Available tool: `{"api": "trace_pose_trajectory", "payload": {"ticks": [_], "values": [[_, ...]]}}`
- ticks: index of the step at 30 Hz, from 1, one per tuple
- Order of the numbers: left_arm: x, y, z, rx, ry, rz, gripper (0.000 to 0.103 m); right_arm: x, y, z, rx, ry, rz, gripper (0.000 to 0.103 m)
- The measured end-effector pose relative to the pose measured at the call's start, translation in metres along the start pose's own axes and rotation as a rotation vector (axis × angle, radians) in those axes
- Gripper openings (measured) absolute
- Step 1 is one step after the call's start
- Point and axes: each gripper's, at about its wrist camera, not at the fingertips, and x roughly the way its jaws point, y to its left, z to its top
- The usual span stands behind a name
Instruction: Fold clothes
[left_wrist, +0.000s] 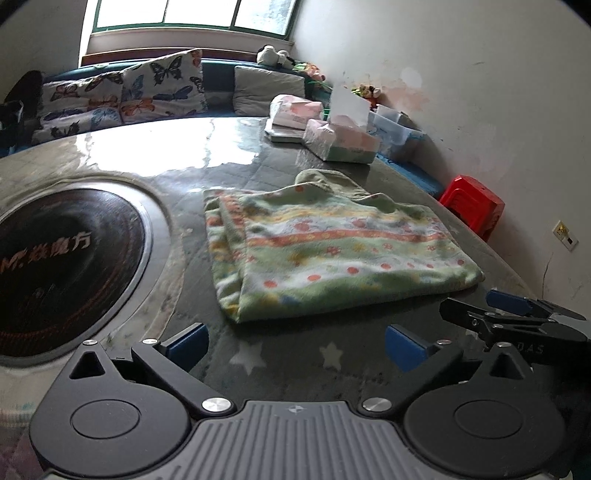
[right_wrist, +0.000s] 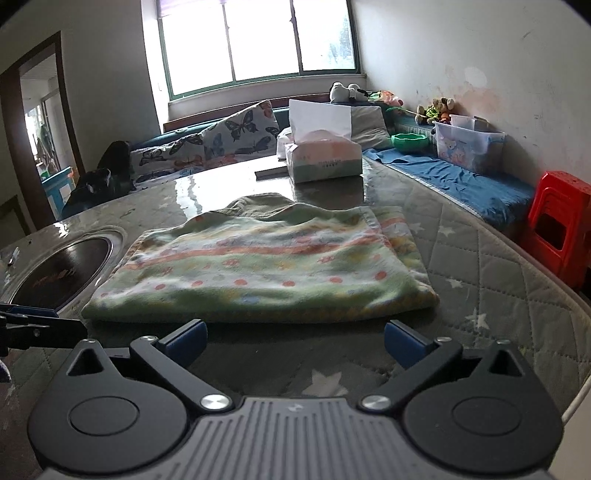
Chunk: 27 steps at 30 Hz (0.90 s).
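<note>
We see a tissue box (right_wrist: 325, 157) holding tissues on the surface (right_wrist: 480, 266). The folded garment (right_wrist: 258, 269) lies just ahead of both tongs, left (left_wrist: 295, 345) and right (right_wrist: 295, 343), which stand wide open, empty, pointing downward.

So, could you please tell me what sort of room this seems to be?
Probably a home living or dining room: a round table with a built-in black cooktop, a window bench with butterfly-print cushions, and stuffed toys along the wall.

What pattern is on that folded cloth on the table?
Pale green folded cloth with orange and yellow flowered stripes and red dots; clearest in the right wrist view.
</note>
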Motion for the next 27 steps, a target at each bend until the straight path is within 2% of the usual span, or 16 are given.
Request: {"api": "trace_pose_trajectory", "payload": {"ticks": [15,27], "values": [[-0.013,0.005,-0.015,-0.016,0.015,0.042,0.103,-0.007,0.013,-0.006,-0.017,0.015,-0.005,0.103],[-0.012,0.002,-0.022,-0.016,0.033,0.046,0.103,-0.005,0.015,-0.01,-0.003,0.034,-0.023,0.103]]}}
